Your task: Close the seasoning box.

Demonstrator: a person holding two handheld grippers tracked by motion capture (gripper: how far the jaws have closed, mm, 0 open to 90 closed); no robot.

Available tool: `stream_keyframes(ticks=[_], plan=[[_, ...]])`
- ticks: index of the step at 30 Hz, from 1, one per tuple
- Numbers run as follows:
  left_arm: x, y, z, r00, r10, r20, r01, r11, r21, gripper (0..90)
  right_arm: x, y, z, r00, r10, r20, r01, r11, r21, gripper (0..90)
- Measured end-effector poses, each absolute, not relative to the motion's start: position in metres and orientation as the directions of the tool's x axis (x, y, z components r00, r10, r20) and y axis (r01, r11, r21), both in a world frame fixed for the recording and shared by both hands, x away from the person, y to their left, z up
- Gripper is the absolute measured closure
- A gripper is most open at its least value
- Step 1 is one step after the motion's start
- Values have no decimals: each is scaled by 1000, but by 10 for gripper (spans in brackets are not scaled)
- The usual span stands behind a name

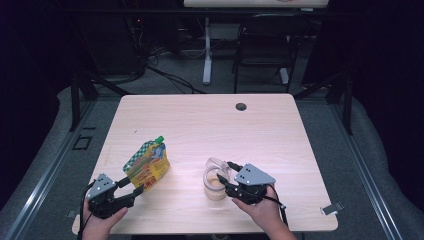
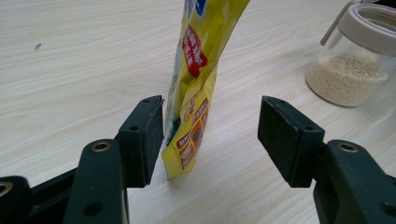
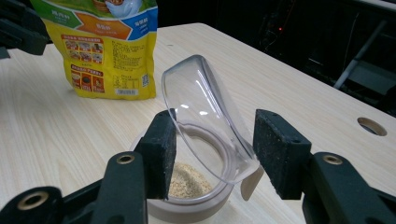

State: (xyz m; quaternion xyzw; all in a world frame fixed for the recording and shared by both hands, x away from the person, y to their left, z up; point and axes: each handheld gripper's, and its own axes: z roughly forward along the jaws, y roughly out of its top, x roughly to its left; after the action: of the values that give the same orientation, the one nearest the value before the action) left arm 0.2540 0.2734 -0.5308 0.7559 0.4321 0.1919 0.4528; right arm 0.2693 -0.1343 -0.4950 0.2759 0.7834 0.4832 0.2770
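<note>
The table (image 1: 200,120) bears a standing yellow pouch (image 1: 147,164) near its front left; the left gripper (image 2: 210,135), wide open, straddles its corner, gripping nothing. A clumsy close could topple it. The right gripper (image 3: 212,154), open, brackets the jar (image 3: 196,186)'s raised clear lid (image 3: 205,121); squeezing might tip the jar.

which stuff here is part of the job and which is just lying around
In the job: yellow pouch at the open left gripper; jar with its lid flipped up, at the open right gripper.
Lying about: small clip near the table's right edge.
</note>
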Motion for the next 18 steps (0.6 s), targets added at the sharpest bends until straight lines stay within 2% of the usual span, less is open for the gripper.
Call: stream_keyframes(ticks=[18], plan=[[254, 274, -531, 561, 821, -107, 485, -221, 846, 404, 258, -125, -503, -700, 682, -213, 159, 440, 884, 369]])
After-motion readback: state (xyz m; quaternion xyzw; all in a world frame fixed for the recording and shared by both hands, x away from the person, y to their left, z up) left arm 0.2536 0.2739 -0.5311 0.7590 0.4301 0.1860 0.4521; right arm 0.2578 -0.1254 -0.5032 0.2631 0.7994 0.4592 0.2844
